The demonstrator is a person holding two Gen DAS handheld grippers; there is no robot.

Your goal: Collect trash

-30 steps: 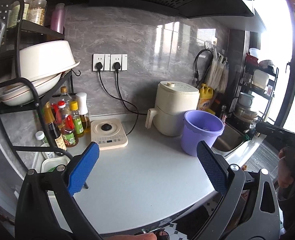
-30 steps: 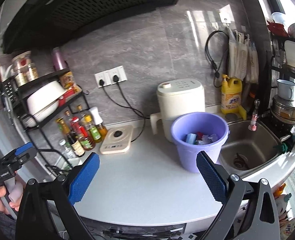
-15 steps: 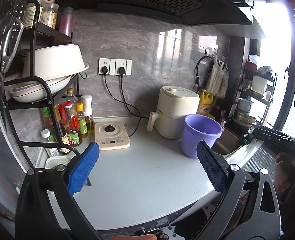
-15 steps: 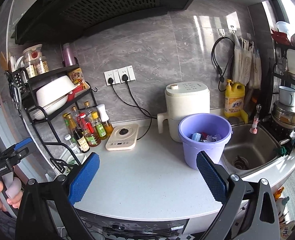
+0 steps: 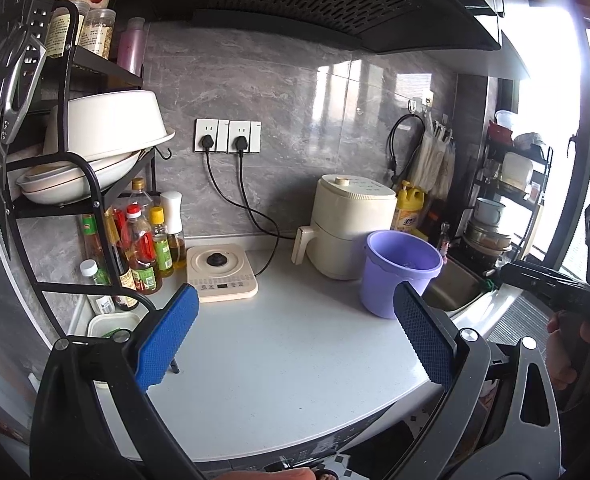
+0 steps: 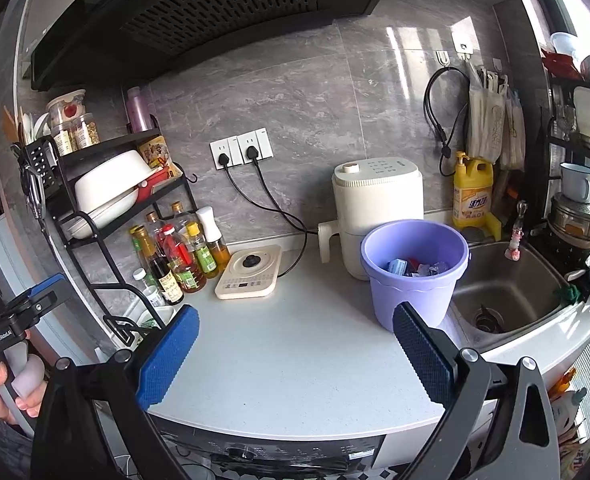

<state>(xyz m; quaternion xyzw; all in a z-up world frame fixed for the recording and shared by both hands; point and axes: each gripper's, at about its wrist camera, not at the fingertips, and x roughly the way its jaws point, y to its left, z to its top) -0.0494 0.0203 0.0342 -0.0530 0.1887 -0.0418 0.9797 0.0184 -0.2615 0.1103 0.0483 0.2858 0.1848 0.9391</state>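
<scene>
Held the left hand-held gripper wide apart, with nothing between the blue pads. Kept the right hand-held gripper just as wide and just as empty. Had drawn both back from the worktop over the last second (more of its front edge and of the machine panel beneath had come into the bottom of each frame).

Saw no loose scrap on the pale surface between the pads.

Further in, right of centre, found the purple bucket upright, just beside the sink. Made out the trash lying in its bottom: blue, red and pale wrappers, too small to name. Noted the bucket in the same spot as a second before, only smaller in the left view.

Left of centre, spotted the flat induction cooker, and next to it, further left, the row of sauce bottles under the black rack. Behind the bucket, placed the cream appliance; could not tell whether the two touched. At the back, against the grey wall, picked out the yellow detergent bottle in the right of the frame.

Read the retreat with empty pads as a sign that the collecting on this surface was probably done. Judged what remained, if anything, to be a search elsewhere or dealing with the bucket itself.
</scene>
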